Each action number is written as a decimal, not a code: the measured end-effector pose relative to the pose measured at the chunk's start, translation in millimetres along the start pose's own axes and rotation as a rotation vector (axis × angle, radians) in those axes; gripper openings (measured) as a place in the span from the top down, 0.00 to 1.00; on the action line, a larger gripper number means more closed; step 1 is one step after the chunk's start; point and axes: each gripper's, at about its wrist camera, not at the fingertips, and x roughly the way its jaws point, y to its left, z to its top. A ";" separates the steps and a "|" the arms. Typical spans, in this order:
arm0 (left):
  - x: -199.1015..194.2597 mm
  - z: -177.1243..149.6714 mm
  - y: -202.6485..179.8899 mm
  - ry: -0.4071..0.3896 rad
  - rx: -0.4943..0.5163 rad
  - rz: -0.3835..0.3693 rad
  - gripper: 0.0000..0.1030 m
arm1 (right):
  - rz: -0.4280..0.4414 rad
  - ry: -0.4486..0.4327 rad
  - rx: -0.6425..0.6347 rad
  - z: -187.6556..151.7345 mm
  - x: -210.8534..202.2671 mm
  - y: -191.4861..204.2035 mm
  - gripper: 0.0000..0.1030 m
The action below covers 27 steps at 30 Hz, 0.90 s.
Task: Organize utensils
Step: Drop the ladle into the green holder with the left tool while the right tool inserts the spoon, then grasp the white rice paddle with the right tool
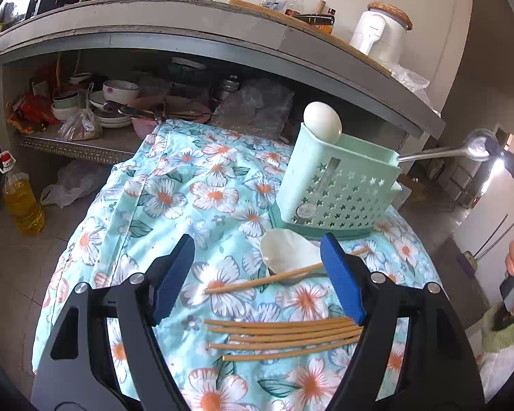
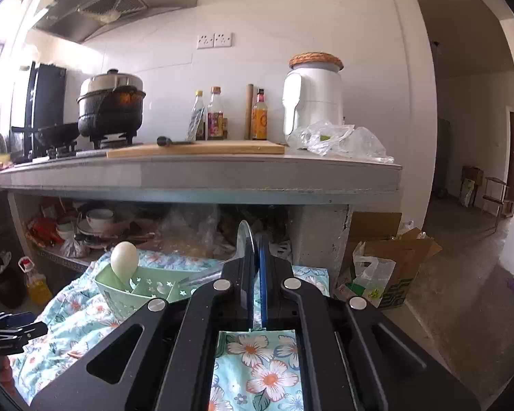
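Observation:
A mint green utensil basket (image 1: 339, 185) stands on the floral cloth (image 1: 195, 188), with a white spoon (image 1: 322, 121) upright in it. My left gripper (image 1: 260, 270) is open above a white ceramic spoon (image 1: 288, 251) and one chopstick (image 1: 257, 282); several more chopsticks (image 1: 284, 337) lie nearer me. My right gripper (image 2: 255, 257) is shut on a metal spoon (image 2: 245, 236), whose bowl (image 1: 481, 144) shows at the basket's right edge in the left wrist view. The basket (image 2: 137, 289) sits left of it in the right wrist view.
A grey kitchen counter (image 2: 202, 174) overhangs the table, with a pot (image 2: 111, 106), bottles, a cutting board and a white appliance (image 2: 311, 102). Bowls (image 1: 120, 90) crowd the shelf below. An oil bottle (image 1: 20, 202) stands on the floor left; cardboard boxes (image 2: 394, 260) right.

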 end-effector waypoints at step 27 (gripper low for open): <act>10.8 -27.0 -5.1 0.048 0.056 0.034 0.20 | 0.249 0.054 0.140 -14.0 6.3 14.6 0.52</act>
